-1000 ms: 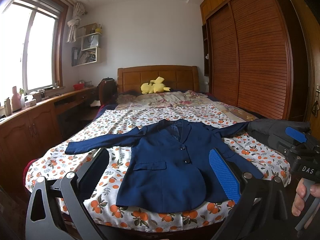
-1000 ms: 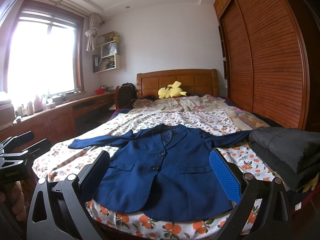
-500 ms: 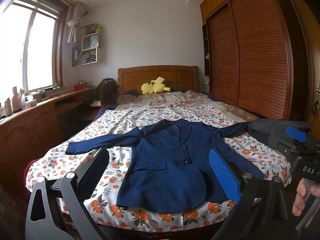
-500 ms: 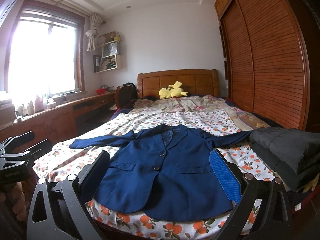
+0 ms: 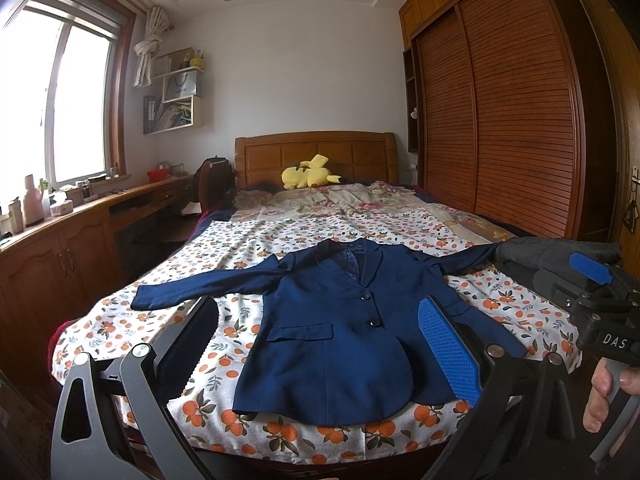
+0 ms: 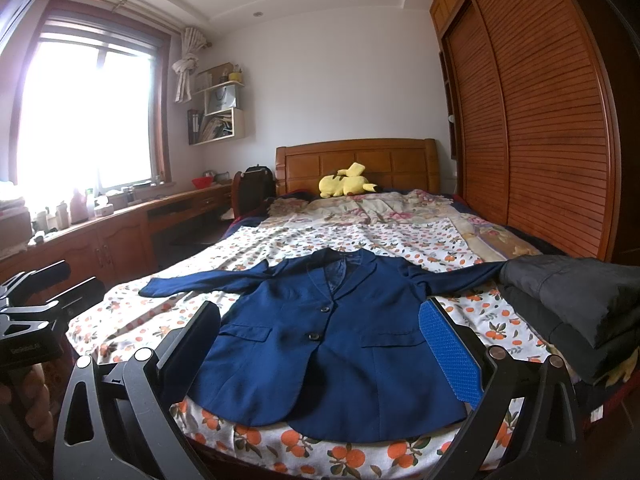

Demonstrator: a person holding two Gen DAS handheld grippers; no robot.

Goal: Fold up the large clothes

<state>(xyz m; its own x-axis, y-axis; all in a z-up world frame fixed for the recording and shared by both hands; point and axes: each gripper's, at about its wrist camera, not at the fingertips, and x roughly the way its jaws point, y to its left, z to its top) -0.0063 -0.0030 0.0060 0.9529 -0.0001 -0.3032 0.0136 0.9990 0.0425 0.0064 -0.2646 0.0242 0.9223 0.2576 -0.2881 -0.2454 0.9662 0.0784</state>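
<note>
While the navy blue buttoned blazer lies flat, front up, sleeves outstretched on the orange-print bedsheet, my left gripper hangs spread wide and empty above the hem, apart from the cloth. My right gripper shows at the right edge.

From the right wrist, my right gripper, also spread and empty, frames the blazer, beside a folded dark grey garment. I judge nothing is folded yet; I should pinch each sleeve at its cuff and draw it squarely across the chest.
</note>
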